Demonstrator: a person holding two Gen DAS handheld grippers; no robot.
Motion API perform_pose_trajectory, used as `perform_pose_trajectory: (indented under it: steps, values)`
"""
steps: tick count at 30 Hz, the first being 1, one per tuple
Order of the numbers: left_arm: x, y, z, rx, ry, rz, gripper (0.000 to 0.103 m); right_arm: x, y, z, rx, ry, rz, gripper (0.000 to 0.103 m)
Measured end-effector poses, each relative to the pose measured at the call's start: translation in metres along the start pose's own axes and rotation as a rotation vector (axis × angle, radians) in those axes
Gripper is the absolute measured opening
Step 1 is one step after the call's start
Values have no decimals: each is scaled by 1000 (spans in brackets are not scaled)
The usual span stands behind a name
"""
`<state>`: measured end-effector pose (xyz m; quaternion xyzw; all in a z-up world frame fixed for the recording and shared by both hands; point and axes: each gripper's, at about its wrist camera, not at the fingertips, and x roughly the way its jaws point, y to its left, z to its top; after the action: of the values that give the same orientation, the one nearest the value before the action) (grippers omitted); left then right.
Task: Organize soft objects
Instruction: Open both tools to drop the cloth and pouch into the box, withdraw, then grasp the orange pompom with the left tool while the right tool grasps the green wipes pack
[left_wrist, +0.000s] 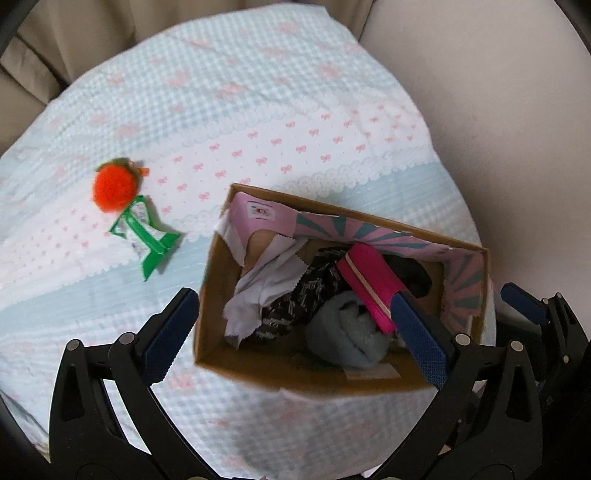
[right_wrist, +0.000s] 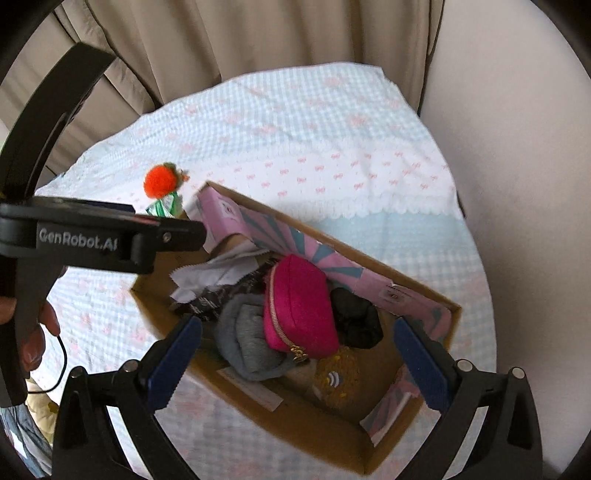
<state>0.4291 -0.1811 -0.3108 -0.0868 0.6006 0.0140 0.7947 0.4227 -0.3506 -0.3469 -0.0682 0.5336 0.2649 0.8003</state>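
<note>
1. Cardboard box (left_wrist: 207, 295) on the checked cloth (left_wrist: 258, 92) holds a pink zip pouch (right_wrist: 301, 306), grey sock roll (right_wrist: 243, 339) and white cloths (left_wrist: 258, 280).
2. Orange pompom (left_wrist: 112, 188) lies outside, beside it.
3. Left hand-held gripper (left_wrist: 295, 321) and right hand-held gripper (right_wrist: 295, 354) hover above with jaws apart, empty.

Box (left_wrist: 207, 295) on bedspread (left_wrist: 258, 110); pouch (left_wrist: 369, 284), rolled sock (left_wrist: 343, 339), cloths (left_wrist: 258, 288) inside. Pompom (left_wrist: 112, 188) and packet (left_wrist: 147, 236) at box's ten o'clock.

Magenta pouch (right_wrist: 301, 306) in brown cardboard box (right_wrist: 314, 435); orange pompom (left_wrist: 112, 190) on pale-blue gingham, pink-bowed cloth (left_wrist: 258, 110).
</note>
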Motion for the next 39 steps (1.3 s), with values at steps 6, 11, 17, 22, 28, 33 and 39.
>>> perform_pose_trajectory:
  steps: [6,11,17,22,28,33,39]
  values:
    - [-55,11,-19,2,-78,-23,103,-42,20,-1,35,-39,-11,103]
    - [-100,25,-38,22,-137,-38,103,-85,48,-3,69,-73,-63,103]
    - [-158,52,-69,85,-220,-81,103,-139,84,-10,163,-150,-137,103]
    - [-193,85,-95,127,-264,-106,103,-175,122,-21,251,-198,-225,103]
    - [-229,131,-125,171,-358,-102,103,-200,173,-37,344,-278,-287,103]
    - [-245,177,-138,186,-395,-124,103,-209,216,-46,380,-344,-334,103]
    - [-246,225,-130,208,-414,-134,103,-196,257,-39,396,-340,-370,103]
